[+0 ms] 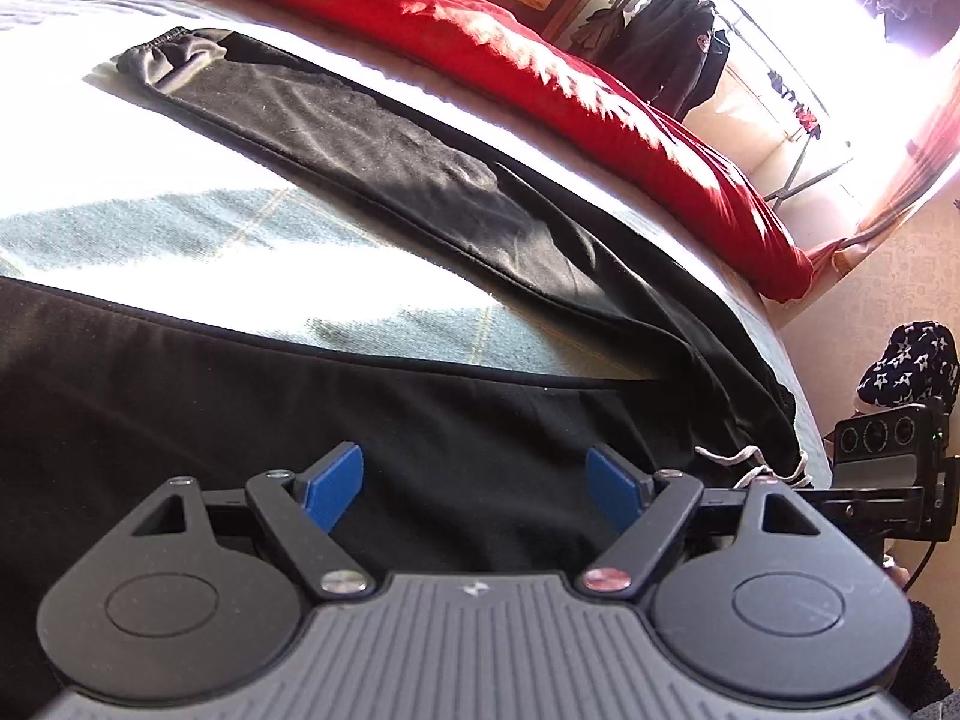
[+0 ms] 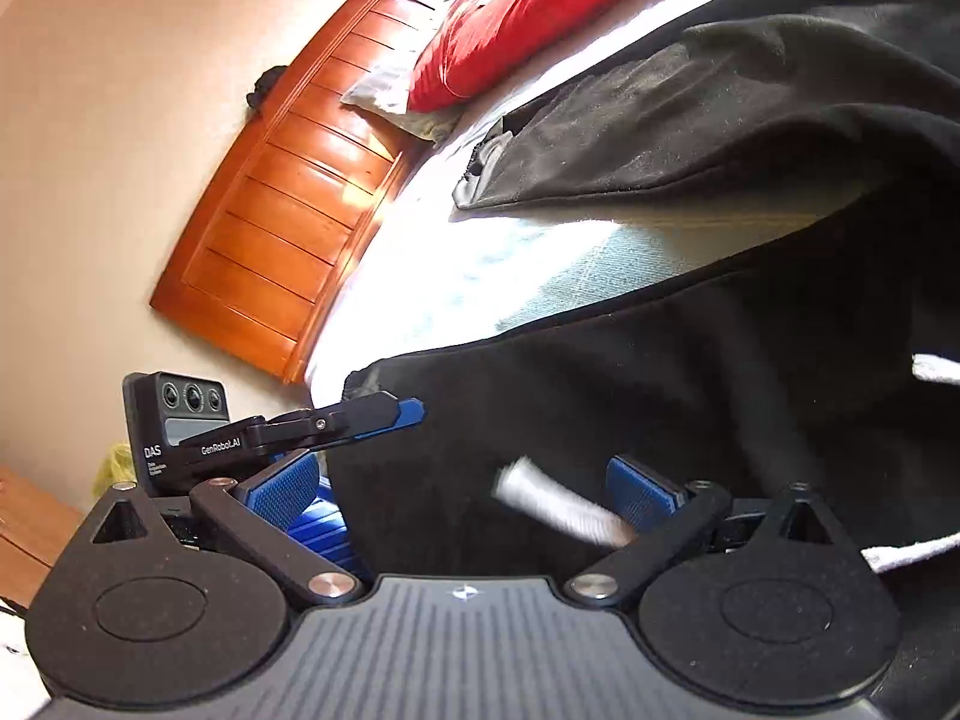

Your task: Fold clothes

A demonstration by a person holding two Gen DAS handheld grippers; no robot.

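Note:
Black trousers (image 1: 372, 180) lie spread on a pale bed sheet (image 1: 180, 240), legs apart, one cuffed leg end at the far left. Their white drawstring (image 1: 729, 459) shows at the waist by the bed's right edge. My left gripper (image 1: 474, 483) is open just above the near black leg, nothing between its blue pads. In the right wrist view my right gripper (image 2: 474, 495) is open over the black trousers (image 2: 600, 372), with a blurred white drawstring (image 2: 558, 507) lying across the gap near the right pad. The left gripper (image 2: 384, 411) shows at the left there.
A red duvet (image 1: 510, 54) lies along the far side of the bed. A clothes rack (image 1: 690, 30) with dark garments stands by a bright window. A wooden headboard (image 2: 288, 204) and a pale pillow (image 2: 390, 102) show in the right wrist view.

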